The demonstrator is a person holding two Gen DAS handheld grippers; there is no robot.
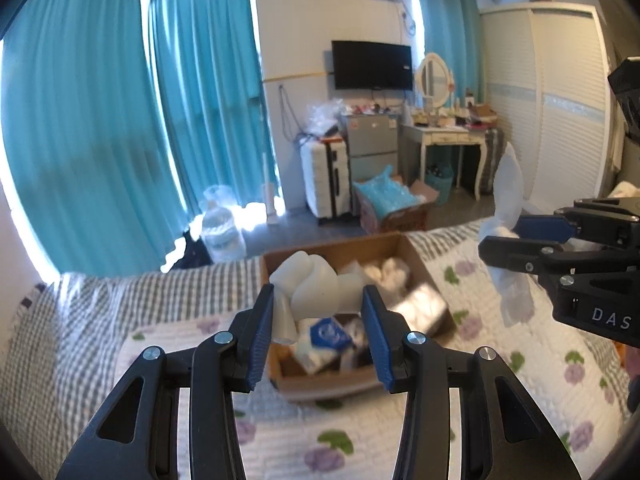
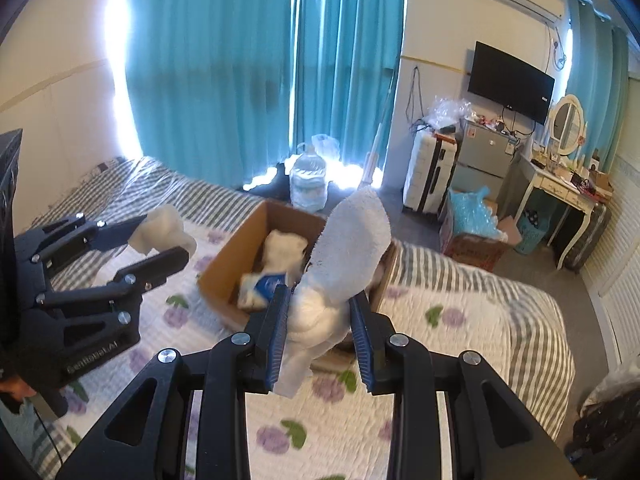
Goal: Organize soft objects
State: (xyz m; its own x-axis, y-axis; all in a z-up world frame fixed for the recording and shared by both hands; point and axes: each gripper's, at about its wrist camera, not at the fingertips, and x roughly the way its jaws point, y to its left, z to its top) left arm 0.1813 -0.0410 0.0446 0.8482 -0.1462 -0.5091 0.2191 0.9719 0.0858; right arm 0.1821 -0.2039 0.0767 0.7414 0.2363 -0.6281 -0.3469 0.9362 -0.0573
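A brown cardboard box sits on the bed and holds several white soft items and a blue-and-white packet; it also shows in the right wrist view. My left gripper is shut on a white foam-like soft piece above the box; in the right wrist view this gripper grips the piece left of the box. My right gripper is shut on a white towel held above the box's near edge; in the left wrist view the gripper and its towel are at the right.
The bed has a floral quilt over a grey striped sheet. Beyond it stand a water jug, a white suitcase, a small fridge, a box with blue plastic, a dressing table and teal curtains.
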